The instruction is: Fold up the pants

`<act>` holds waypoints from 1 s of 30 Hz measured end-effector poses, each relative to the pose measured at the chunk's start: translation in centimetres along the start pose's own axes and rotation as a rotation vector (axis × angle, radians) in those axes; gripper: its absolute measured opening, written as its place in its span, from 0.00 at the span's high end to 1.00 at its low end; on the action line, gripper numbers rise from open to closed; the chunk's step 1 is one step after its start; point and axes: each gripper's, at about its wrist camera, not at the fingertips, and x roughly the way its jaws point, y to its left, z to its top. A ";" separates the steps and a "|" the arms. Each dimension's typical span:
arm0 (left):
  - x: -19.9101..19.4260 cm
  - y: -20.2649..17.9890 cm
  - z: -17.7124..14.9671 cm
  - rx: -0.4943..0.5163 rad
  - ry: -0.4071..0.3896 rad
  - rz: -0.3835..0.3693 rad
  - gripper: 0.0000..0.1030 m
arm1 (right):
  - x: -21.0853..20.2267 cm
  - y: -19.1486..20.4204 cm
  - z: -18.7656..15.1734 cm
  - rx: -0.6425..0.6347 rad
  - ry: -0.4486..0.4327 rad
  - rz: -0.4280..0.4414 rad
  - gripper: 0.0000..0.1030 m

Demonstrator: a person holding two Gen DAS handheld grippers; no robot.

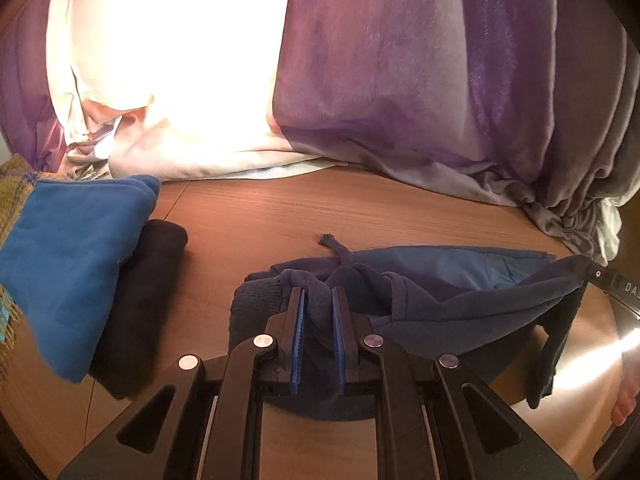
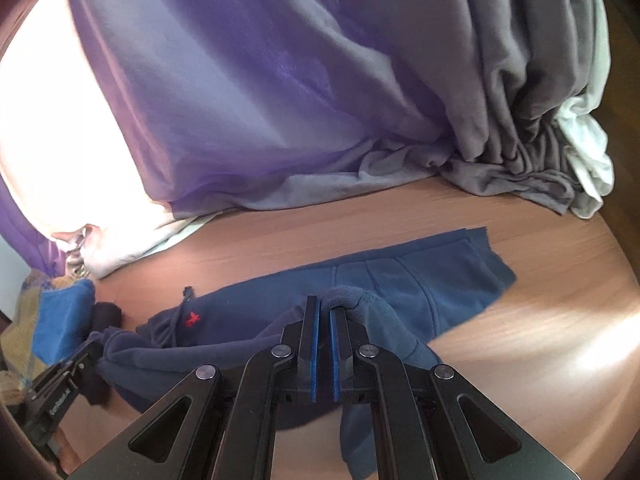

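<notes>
Both the left gripper (image 1: 319, 304) and the right gripper (image 2: 324, 312) have their fingers nearly closed on a raised edge of the blue pants (image 2: 400, 280) lying mid-desk (image 2: 540, 320), so a fold seems underway, and next they should carry this edge across together.

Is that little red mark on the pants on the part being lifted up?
No, the red mark sits on the part of the pants lying flat on the table, beside the drawstring.

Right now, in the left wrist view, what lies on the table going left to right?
Yellow knit fabric → folded blue garment → folded black garment → navy pants clamped in the left hand-held gripper.
</notes>
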 end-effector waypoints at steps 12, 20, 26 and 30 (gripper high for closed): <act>6.3 -0.4 2.1 0.013 0.078 0.048 0.85 | 8.3 -0.7 2.8 0.006 0.068 0.014 0.95; 8.0 -0.5 3.1 0.049 0.081 0.065 0.75 | 11.4 -1.2 3.5 0.038 0.119 -0.018 0.95; 8.5 -0.4 3.8 0.082 0.075 0.118 0.56 | 13.5 -0.8 4.2 0.029 0.198 -0.043 0.89; 6.3 -1.1 3.8 0.150 0.021 0.145 0.45 | 13.8 -0.5 4.7 0.025 0.267 -0.051 0.87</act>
